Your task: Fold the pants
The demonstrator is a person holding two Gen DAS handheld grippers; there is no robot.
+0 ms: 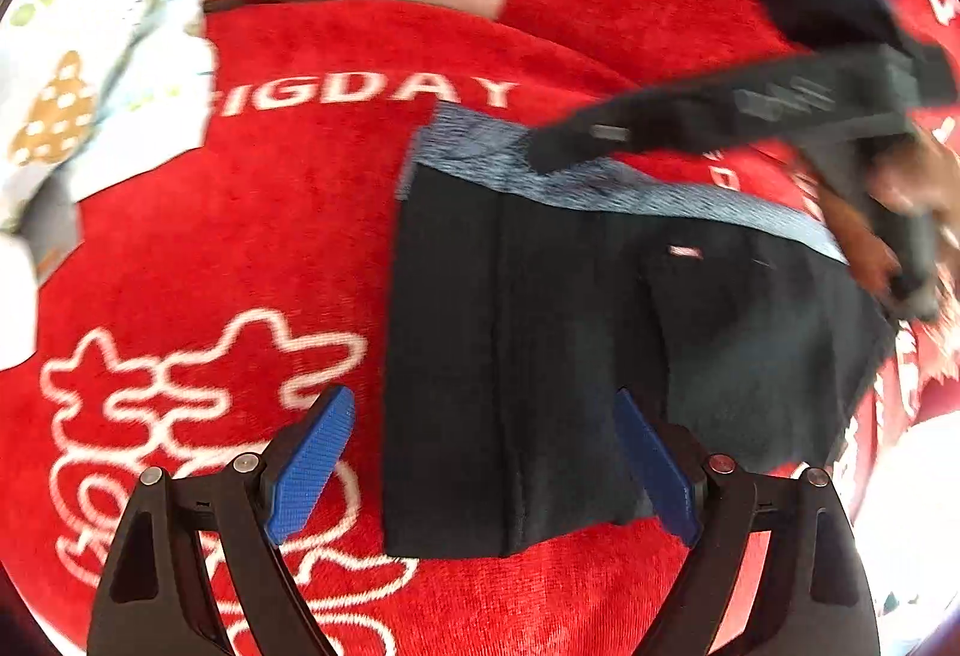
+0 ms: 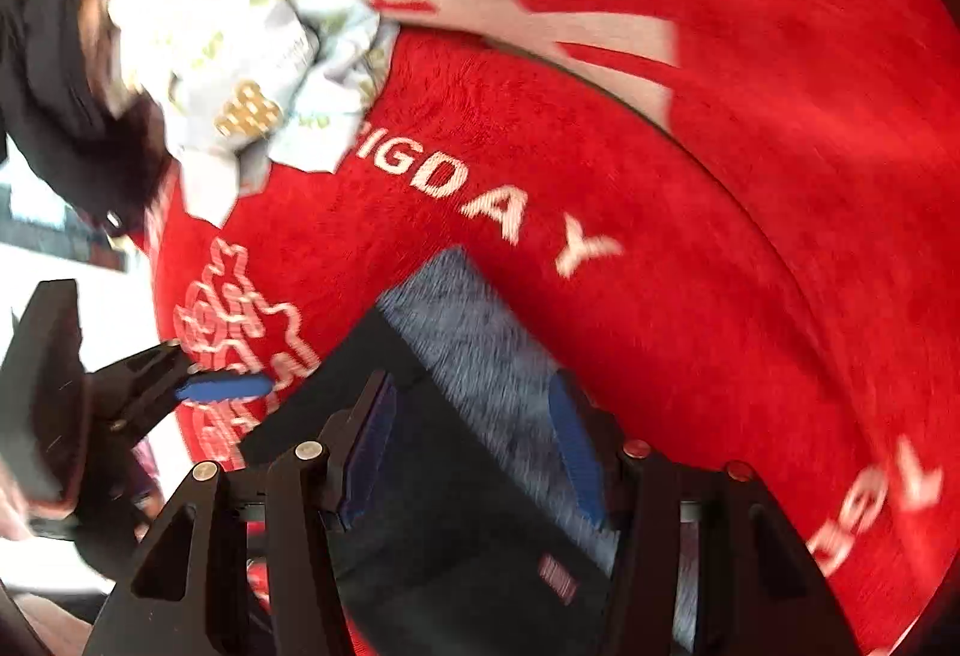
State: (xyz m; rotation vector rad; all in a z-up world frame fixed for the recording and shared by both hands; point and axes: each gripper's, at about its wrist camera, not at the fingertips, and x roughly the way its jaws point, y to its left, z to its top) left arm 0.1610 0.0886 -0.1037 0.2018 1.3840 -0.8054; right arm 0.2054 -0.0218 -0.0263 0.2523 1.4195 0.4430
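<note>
Lying folded on red blanket, dark pants, patterned cloth well apart

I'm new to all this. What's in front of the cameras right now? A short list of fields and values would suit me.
surface: red blanket with white lettering
garment: dark pants, folded into a block, lying flat
waistband: grey band along the far edge
other cloth: pale printed fabric, apart from the pants
left gripper: open, over the near edge of the pants, holding nothing
right gripper: open, above the waistband, gripping nothing
</note>
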